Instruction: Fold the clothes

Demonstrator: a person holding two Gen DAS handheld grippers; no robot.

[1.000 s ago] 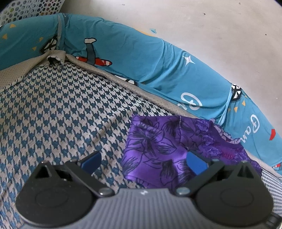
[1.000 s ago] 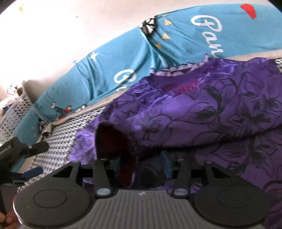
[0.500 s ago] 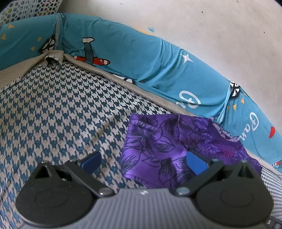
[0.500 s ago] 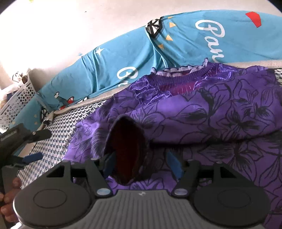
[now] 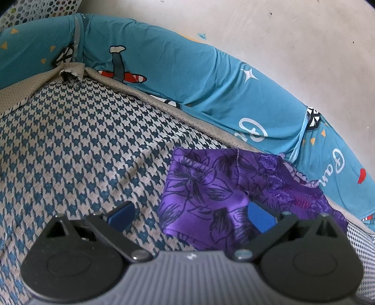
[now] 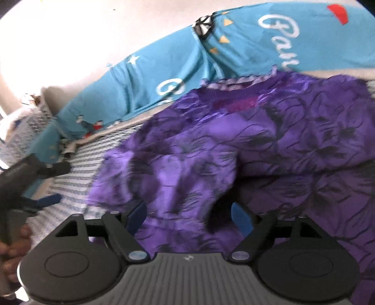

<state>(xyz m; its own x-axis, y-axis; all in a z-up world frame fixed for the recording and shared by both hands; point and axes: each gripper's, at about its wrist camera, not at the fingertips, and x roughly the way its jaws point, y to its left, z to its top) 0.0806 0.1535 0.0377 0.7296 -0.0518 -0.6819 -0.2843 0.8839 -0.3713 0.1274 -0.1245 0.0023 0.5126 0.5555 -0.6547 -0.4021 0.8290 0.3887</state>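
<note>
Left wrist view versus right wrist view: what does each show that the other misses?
Only the left wrist view shows the perforated white basket in the top left corner, and the garment's folded left edge lying sharp on the mat.

Only the right wrist view, which is blurred, shows the left gripper from outside, open, with a hand on its handle, and the wider spread of the garment's body.

Both show the purple floral garment on the houndstooth mat, the teal printed bolster behind, the frilled neckline, and open jaws.
</note>
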